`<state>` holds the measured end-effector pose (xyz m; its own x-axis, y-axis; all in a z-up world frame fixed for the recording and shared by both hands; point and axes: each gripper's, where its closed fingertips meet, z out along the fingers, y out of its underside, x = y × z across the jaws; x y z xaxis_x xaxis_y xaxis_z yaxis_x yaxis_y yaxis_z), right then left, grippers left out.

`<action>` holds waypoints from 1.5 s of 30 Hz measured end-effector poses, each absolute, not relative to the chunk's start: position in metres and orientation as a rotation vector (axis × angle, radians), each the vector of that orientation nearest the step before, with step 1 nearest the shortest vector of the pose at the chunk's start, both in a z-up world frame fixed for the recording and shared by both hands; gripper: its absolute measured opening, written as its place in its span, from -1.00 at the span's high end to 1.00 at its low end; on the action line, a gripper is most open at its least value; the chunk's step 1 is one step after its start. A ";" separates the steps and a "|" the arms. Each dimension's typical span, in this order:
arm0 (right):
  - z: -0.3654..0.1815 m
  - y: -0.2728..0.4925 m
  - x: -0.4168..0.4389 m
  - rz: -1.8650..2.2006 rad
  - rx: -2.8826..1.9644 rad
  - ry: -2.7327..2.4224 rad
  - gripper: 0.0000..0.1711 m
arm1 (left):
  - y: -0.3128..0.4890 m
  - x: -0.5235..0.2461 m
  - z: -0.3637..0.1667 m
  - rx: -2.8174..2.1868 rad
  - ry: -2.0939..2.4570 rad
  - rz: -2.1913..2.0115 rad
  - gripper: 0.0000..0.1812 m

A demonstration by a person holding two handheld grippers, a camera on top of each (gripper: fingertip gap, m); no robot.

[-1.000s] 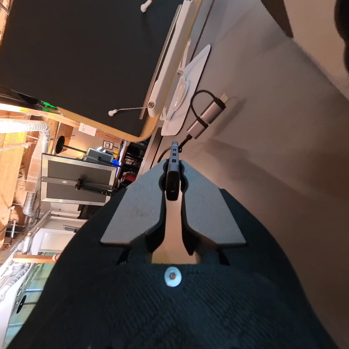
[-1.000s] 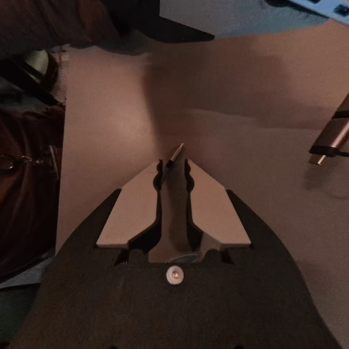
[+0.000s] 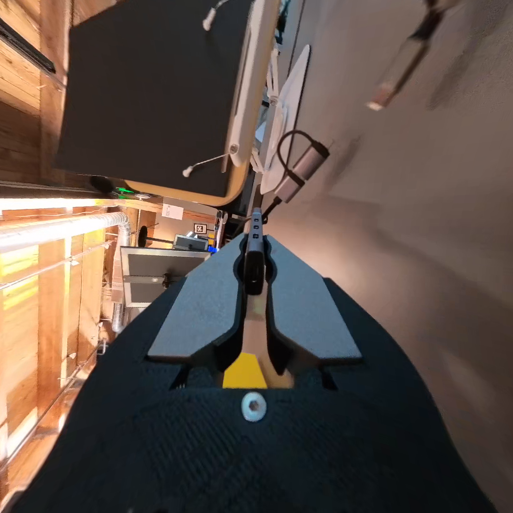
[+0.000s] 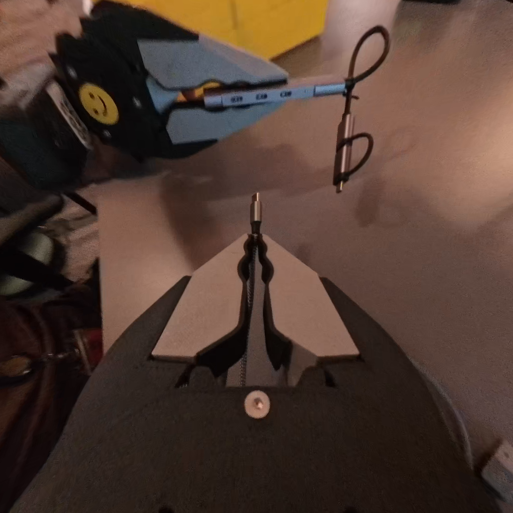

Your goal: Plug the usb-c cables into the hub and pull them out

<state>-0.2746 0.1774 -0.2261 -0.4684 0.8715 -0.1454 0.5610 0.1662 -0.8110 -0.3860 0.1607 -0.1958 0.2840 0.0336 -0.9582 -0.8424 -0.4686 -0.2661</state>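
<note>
My left gripper (image 3: 254, 239) is shut on the grey hub (image 3: 254, 259), which I see edge-on with its ports (image 3: 257, 228) facing up. The hub's short black tail cable and silver adapter (image 3: 304, 170) hang beyond it. In the right wrist view the left gripper (image 4: 277, 93) holds the hub (image 4: 263, 95) level in the air, its row of ports facing me, with the adapter (image 4: 345, 144) dangling at the right. My right gripper (image 4: 254, 236) is shut on a braided cable (image 4: 249, 299). Its silver USB-C plug (image 4: 255, 211) sticks out past the fingertips, below the hub and apart from it.
A dark monitor (image 3: 152, 97) on a white stand (image 3: 290, 116) stands at the table's far side. A yellow box (image 4: 236, 22) sits behind the hub. A blurred silver plug (image 3: 399, 69) shows at upper right in the left wrist view. A person's clothing (image 4: 41, 333) fills the left edge. Spacing between my two grippers at the tips: around 12 centimeters.
The right gripper has swung round to face the hub, and its plug now points straight out instead of tilted. The left gripper has shifted with the hub still in its grip.
</note>
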 end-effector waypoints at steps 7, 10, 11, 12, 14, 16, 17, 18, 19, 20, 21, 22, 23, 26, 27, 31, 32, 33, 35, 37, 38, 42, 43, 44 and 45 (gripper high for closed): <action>-0.192 0.173 -0.306 1.556 -1.408 -2.190 1.00 | 0.168 -0.368 -0.196 -1.661 0.822 1.342 0.93; -0.192 0.168 -0.306 1.699 -1.460 -2.217 1.00 | 0.172 -0.359 -0.200 -1.633 0.891 1.386 0.93; -0.192 0.164 -0.302 1.765 -1.479 -2.231 1.00 | 0.173 -0.357 -0.201 -1.625 0.907 1.404 0.92; -0.193 0.162 -0.298 1.809 -1.496 -2.240 1.00 | 0.174 -0.356 -0.201 -1.612 0.920 1.425 0.93; -0.196 0.164 -0.294 1.829 -1.524 -2.234 1.00 | 0.174 -0.352 -0.199 -1.586 0.939 1.449 0.93; -0.198 0.169 -0.293 1.834 -1.549 -2.203 1.00 | 0.174 -0.349 -0.199 -1.579 0.948 1.453 0.93; -0.196 0.170 -0.293 1.856 -1.560 -2.183 1.00 | 0.174 -0.347 -0.198 -1.571 0.950 1.462 0.93; -0.195 0.171 -0.293 1.882 -1.568 -2.167 1.00 | 0.174 -0.347 -0.197 -1.569 0.950 1.468 0.93; -0.195 0.172 -0.293 1.896 -1.578 -2.157 1.00 | 0.173 -0.346 -0.197 -1.569 0.947 1.469 0.93; -0.196 0.173 -0.293 1.896 -1.589 -2.152 1.00 | 0.173 -0.346 -0.197 -1.569 0.944 1.471 0.93; -0.197 0.173 -0.292 1.892 -1.596 -2.152 1.00 | 0.173 -0.346 -0.197 -1.570 0.942 1.473 0.92; -0.198 0.172 -0.291 1.897 -1.598 -2.155 1.00 | 0.173 -0.345 -0.196 -1.568 0.941 1.477 0.93; -0.198 0.170 -0.290 1.903 -1.598 -2.157 1.00 | 0.173 -0.344 -0.196 -1.563 0.942 1.482 0.93; -0.200 0.169 -0.291 1.884 -1.602 -2.159 1.00 | 0.173 -0.342 -0.196 -1.554 0.953 1.487 0.93; -0.201 0.170 -0.291 1.880 -1.610 -2.158 1.00 | 0.173 -0.341 -0.197 -1.550 0.960 1.493 0.92; -0.207 0.171 -0.292 1.896 -1.650 -2.155 1.00 | 0.174 -0.339 -0.197 -1.528 0.986 1.525 0.92; -0.207 0.171 -0.292 1.902 -1.654 -2.155 1.00 | 0.174 -0.339 -0.197 -1.522 0.992 1.539 0.93; -0.208 0.171 -0.292 1.904 -1.655 -2.157 1.00 | 0.174 -0.339 -0.198 -1.520 0.997 1.546 0.93; -0.208 0.170 -0.292 1.904 -1.654 -2.164 1.00 | 0.174 -0.339 -0.198 -1.515 1.004 1.558 0.93; -0.208 0.169 -0.291 1.924 -1.656 -2.169 1.00 | 0.174 -0.338 -0.197 -1.510 1.002 1.554 0.93; -0.208 0.169 -0.291 1.937 -1.657 -2.170 1.00 | 0.173 -0.338 -0.196 -1.506 1.001 1.553 0.93; -0.209 0.168 -0.288 1.958 -1.673 -2.194 1.00 | 0.174 -0.335 -0.196 -1.496 1.019 1.562 0.93; -0.210 0.169 -0.287 1.954 -1.682 -2.202 1.00 | 0.174 -0.334 -0.197 -1.488 1.032 1.574 0.93; -0.211 0.170 -0.287 1.946 -1.691 -2.205 1.00 | 0.174 -0.333 -0.198 -1.482 1.046 1.588 0.93; -0.212 0.171 -0.287 1.937 -1.700 -2.204 1.00 | 0.174 -0.333 -0.200 -1.478 1.059 1.600 0.93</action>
